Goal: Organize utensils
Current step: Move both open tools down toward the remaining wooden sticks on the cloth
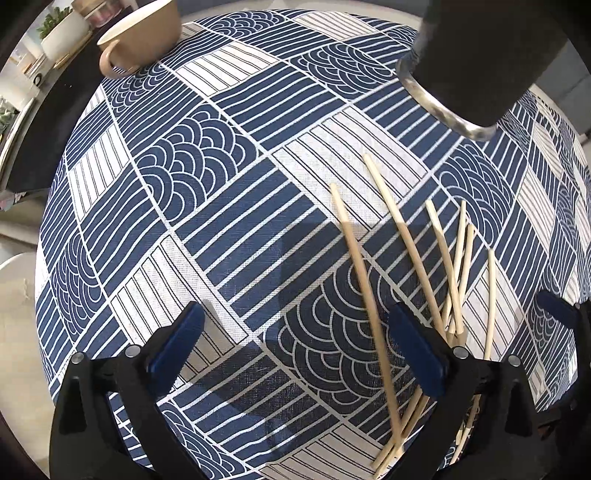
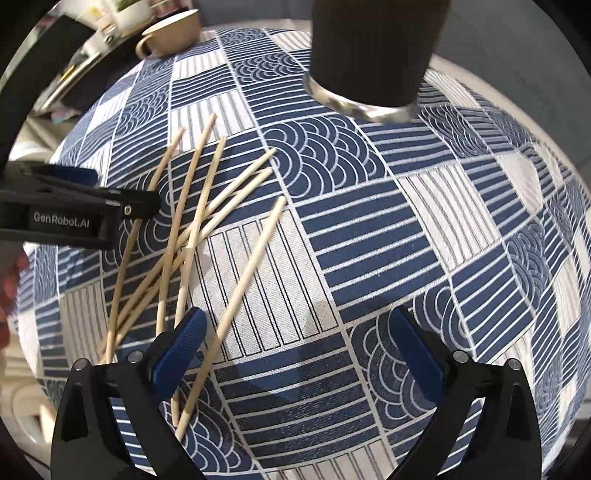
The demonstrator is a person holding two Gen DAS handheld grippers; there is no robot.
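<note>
Both my tongs hang jaws apart over loose chopsticks, nothing gripped.

My left gripper (image 1: 295, 343) and right gripper (image 2: 299, 350) point steeply down at the patterned tablecloth (image 2: 388, 236), pads empty. Six chopsticks (image 2: 207, 206) lie scattered and crossed on the cloth, by the left fingers (image 2: 85, 201), one running under my right gripper's left pad. Farther off stands one dark cup (image 2: 373, 55), contents not visible; farthest, one beige mug (image 2: 173, 31), inside unseen.

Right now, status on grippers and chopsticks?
Left gripper and right gripper open, empty. Chopsticks scattered, crossed on tablecloth. Dark cup upright beyond.
</note>
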